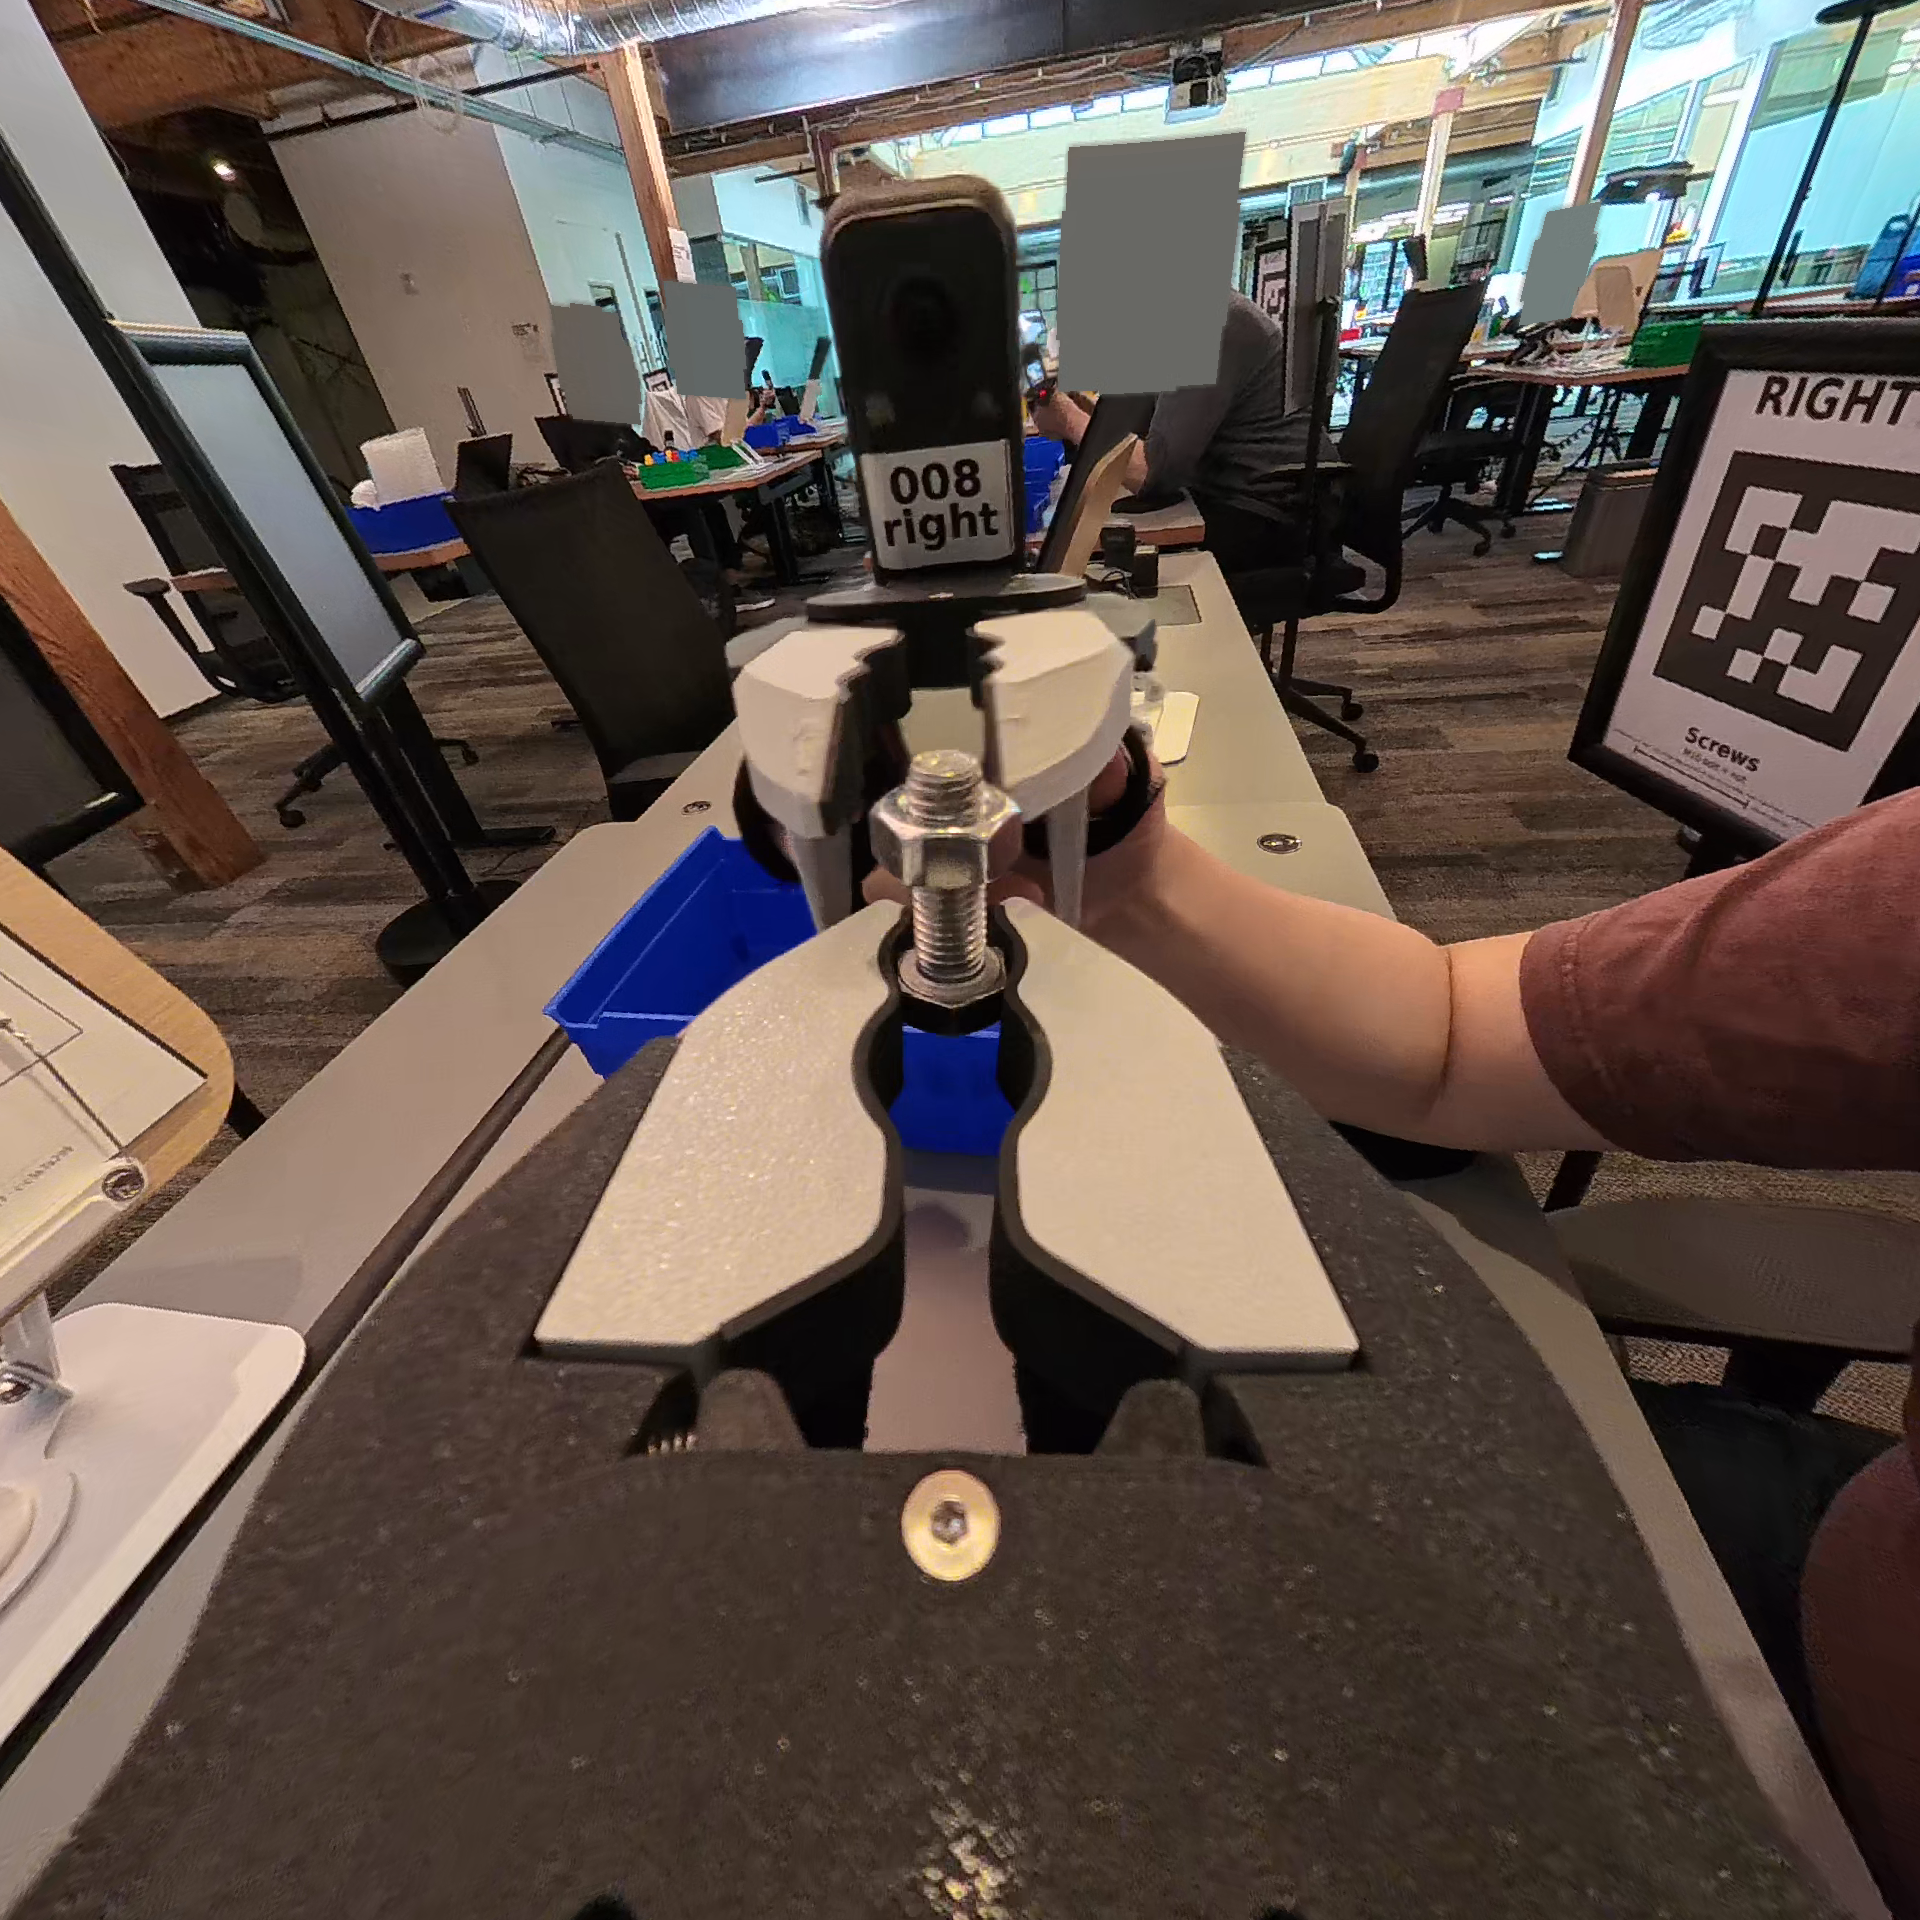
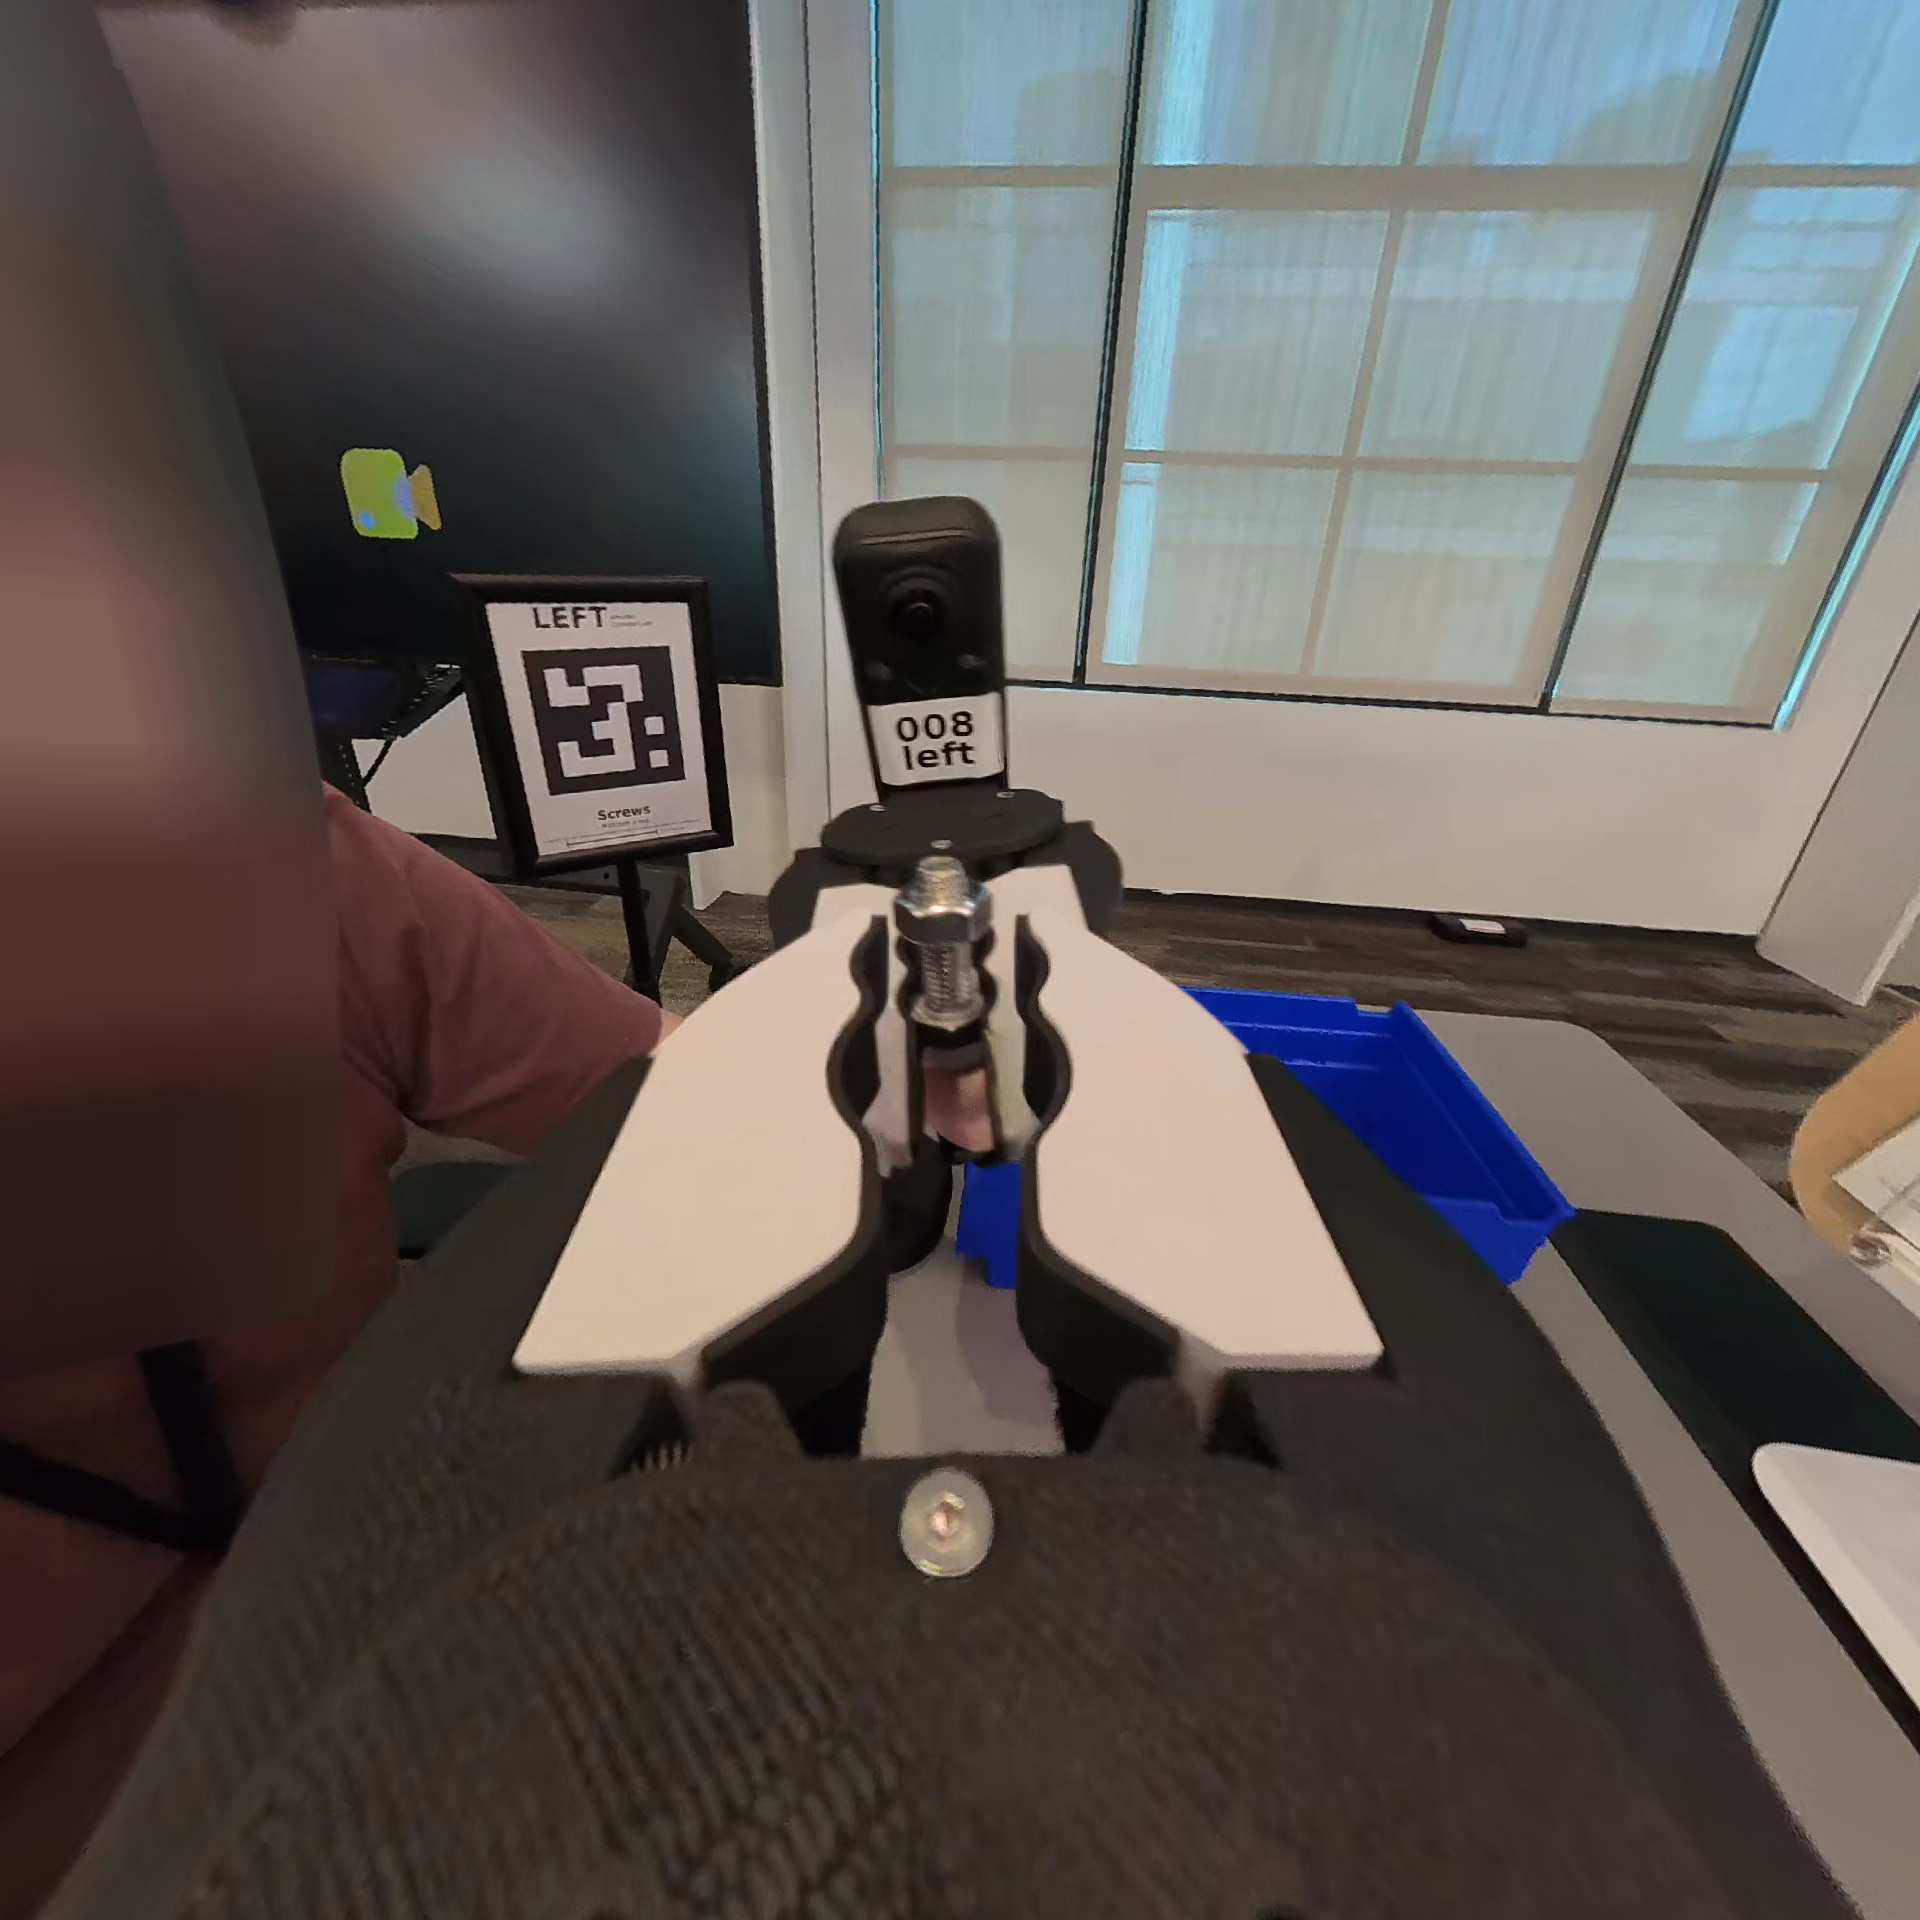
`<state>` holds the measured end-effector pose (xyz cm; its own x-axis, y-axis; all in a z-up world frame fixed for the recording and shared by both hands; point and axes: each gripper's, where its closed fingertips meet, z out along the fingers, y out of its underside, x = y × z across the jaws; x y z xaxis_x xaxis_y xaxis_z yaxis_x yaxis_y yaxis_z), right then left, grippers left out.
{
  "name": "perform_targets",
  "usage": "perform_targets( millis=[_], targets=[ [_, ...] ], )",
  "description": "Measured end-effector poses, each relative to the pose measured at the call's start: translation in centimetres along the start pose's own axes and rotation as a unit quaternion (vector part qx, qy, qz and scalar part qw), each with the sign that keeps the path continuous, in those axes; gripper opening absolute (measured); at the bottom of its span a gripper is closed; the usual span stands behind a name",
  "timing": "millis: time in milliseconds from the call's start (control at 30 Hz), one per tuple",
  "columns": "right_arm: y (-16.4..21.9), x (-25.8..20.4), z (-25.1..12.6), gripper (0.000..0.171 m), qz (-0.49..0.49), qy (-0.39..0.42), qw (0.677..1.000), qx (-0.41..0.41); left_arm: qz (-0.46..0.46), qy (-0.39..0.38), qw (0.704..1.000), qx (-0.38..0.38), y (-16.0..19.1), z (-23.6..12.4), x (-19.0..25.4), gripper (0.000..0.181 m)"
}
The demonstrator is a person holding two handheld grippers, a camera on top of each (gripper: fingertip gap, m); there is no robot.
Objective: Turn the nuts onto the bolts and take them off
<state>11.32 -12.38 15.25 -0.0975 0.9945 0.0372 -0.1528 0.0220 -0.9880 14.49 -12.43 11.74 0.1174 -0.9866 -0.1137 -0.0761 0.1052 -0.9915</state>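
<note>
Left gripper (image 1: pixel 948 961) fingers clamped on head of upright threaded steel bolt (image 1: pixel 943 914); silver hex nut (image 1: pixel 943 828) near tip, partly threaded; right gripper (image 2: pixel 940 966) fingers apart, straddling shank.

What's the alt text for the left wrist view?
The left gripper clamps the head of an upright silver threaded bolt with a silver hex nut threaded near its top. The right gripper faces it, jaws flanking the nut, above a blue plastic bin.
</note>
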Motion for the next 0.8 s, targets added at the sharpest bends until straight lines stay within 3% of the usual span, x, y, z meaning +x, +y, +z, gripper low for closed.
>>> perform_targets(
  millis=[233, 300, 600, 800],
  targets=[
    [0.7, 0.6, 0.4, 0.03, 0.016, 0.011, 1.0, -0.013, 0.002, -0.005, 1.0, -0.006, 0.3, 0.2, -0.1, 0.013],
    [0.5, 1.0, 0.0, 0.025, 0.036, 0.01, 0.999, -0.002, -0.005, -0.005, 1.0, -0.002, 0.2, 0.0, -0.3, 0.013],
    [0.7, 0.2, 0.9, 0.03, 0.001, 0.012, 1.0, -0.015, -0.002, 0.004, 1.0, -0.007, 0.4, 0.3, 0.1, 0.013],
    [-0.8, 1.1, -1.0, 0.023, 0.039, 0.006, 0.999, 0.034, -0.007, -0.002, 1.0, 0.001, 0.0, -0.1, -0.2, 0.013]
  ],
)
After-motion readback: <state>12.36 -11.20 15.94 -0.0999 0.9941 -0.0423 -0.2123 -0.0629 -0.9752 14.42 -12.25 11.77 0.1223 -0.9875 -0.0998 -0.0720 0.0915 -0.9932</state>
